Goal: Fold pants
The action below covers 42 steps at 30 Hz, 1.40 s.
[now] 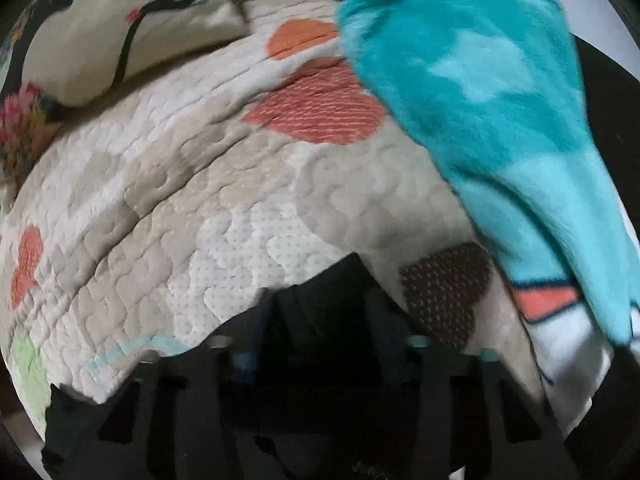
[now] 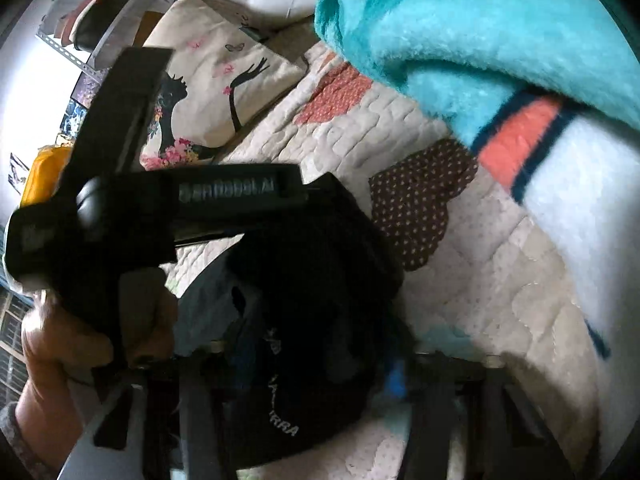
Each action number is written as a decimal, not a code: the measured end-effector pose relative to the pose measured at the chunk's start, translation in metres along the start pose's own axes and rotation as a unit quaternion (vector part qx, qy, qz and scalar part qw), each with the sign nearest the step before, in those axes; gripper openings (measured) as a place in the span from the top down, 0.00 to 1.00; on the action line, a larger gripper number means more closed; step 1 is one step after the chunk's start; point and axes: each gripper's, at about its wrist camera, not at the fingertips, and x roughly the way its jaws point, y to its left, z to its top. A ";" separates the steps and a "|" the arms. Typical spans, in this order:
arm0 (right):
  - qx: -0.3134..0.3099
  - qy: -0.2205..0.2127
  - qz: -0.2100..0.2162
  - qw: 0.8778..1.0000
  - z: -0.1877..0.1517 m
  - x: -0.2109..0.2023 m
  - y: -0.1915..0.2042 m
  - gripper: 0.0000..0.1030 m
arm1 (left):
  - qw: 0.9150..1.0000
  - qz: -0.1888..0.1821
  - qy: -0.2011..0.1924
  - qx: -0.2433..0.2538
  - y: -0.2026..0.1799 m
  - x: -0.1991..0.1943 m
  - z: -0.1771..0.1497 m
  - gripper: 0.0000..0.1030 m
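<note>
On a bed spread with a cream quilted bedspread point(image 1: 168, 184) patched with orange and brown appliqué shapes, a pair of black fabric pants point(image 2: 320, 280) sits bunched in a dark heap close in front of both cameras, judged to be at an early or middle stage of folding, not a finished one. At far left of the left wrist view lies a cream printed cushion point(image 1: 120, 32) showing a black silhouetted figure; below the middle, the left gripper point(image 1: 320, 344) points at the dark cloth, its fingers lost against the black fabric, so whether it holds anything cannot be told. At right hangs a fluffy turquoise fleece blanket point(image 1: 492, 100) with a coral and white band, lying over the bedspread and just beside the pants. In the right wrist view the person's left hand point(image 2: 80, 344) grips the other tool's handle at left, its black body reaching over the heap. The right gripper point(image 2: 352, 360) sits at the lower middle with the pants bulging between and over its fingers; it appears to be closed on them, though the contact itself is dark. White lettering shows on the crumpled cloth. No flat, squared fold is visible; smoothing and final folds look still to come.
</note>
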 end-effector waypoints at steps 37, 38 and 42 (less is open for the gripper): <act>-0.447 0.101 0.015 0.889 -0.161 0.049 0.265 0.63 | 0.863 -0.149 -0.166 -0.454 0.269 -0.140 -0.254 0.67; -0.453 0.103 0.011 0.886 -0.166 0.052 0.268 0.54 | 0.851 -0.152 -0.164 -0.475 0.278 -0.139 -0.262 0.67; -0.480 0.112 0.015 0.870 -0.194 0.059 0.277 0.29 | 0.809 -0.161 -0.172 -0.538 0.306 -0.144 -0.292 0.64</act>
